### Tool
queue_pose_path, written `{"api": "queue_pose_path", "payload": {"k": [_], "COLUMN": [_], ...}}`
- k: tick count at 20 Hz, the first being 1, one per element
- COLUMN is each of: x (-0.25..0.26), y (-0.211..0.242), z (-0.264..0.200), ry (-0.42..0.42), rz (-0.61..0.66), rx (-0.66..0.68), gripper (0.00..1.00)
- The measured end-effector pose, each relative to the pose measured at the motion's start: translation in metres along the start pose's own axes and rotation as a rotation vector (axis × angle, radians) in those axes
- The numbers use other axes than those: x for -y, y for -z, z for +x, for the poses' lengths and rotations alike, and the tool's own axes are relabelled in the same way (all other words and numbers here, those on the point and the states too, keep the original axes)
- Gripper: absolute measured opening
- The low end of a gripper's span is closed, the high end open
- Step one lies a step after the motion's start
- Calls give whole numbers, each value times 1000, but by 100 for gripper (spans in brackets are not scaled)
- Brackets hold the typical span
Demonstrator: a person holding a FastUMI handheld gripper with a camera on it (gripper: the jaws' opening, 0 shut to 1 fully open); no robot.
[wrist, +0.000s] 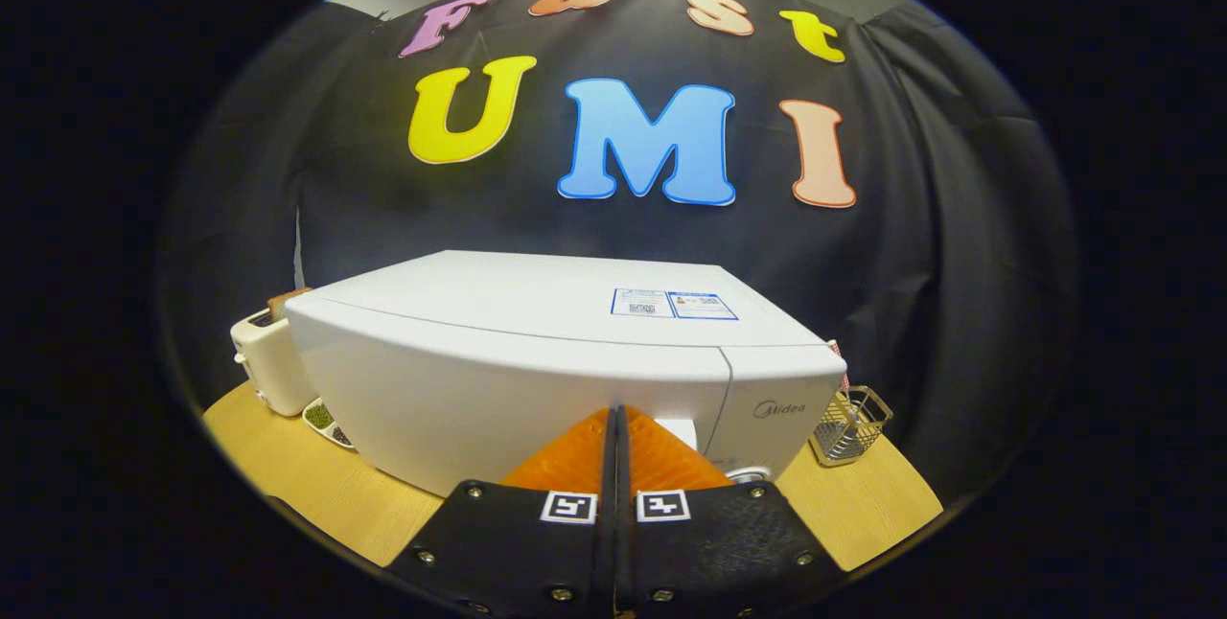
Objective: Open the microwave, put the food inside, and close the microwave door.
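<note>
**Inspector:** Firstly, the gripper (616, 413) is recorded with its two fingers brought together, tips meeting, nothing held between them. They are pointed at the front of the microwave (537, 360), which stands just ahead of them and fills the space beyond the tips.

**Assessor:** How is the microwave expected to handle?

**Inspector:** It is judged heavy and rigid, a hard-shelled box unlikely to slide on the wooden table (316, 485) under a light pull. The casing looks smooth and glossy, so a slippery surface is to be assumed. The door is judged stiff on its hinge or latch.

**Assessor:** Where should hold be taken?

**Inspector:** A seam (727, 389) is seen running down the front, just right of the fingertips, dividing the wide door from the narrower control panel (781, 408). The door's free edge at that seam is taken as the likely place. Whether a handle or a release button is fitted cannot be told; the fingers cover that part.

**Assessor:** Its appearance?

**Inspector:** White, curved front, flat top bearing a sticker (674, 304). The door is shut. A toaster (268, 360) is noted beyond and to the left, a small dish (324, 420) beside it, and a wire basket (848, 425) to the right.
</note>
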State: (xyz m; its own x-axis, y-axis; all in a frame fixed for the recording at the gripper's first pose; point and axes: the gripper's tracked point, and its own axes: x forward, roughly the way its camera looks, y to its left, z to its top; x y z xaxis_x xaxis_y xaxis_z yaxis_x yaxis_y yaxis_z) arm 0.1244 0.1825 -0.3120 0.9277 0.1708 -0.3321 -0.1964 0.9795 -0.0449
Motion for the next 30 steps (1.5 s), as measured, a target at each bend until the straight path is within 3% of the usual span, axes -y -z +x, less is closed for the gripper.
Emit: {"api": "queue_pose_path", "payload": {"k": [3, 8, 9, 10, 13, 18, 30], "x": [16, 56, 61, 64, 80, 93, 87], "y": [-35, -135, -149, -157, -170, -202, -227], "z": [-21, -88, -101, -104, -114, -125, -119], "ry": [13, 60, 50, 38, 47, 100, 81], "rz": [70, 122, 136, 155, 204, 233, 226], "rx": [48, 224, 228, 222, 156, 192, 219], "gripper": [1, 1, 10, 27, 95, 97, 97]}}
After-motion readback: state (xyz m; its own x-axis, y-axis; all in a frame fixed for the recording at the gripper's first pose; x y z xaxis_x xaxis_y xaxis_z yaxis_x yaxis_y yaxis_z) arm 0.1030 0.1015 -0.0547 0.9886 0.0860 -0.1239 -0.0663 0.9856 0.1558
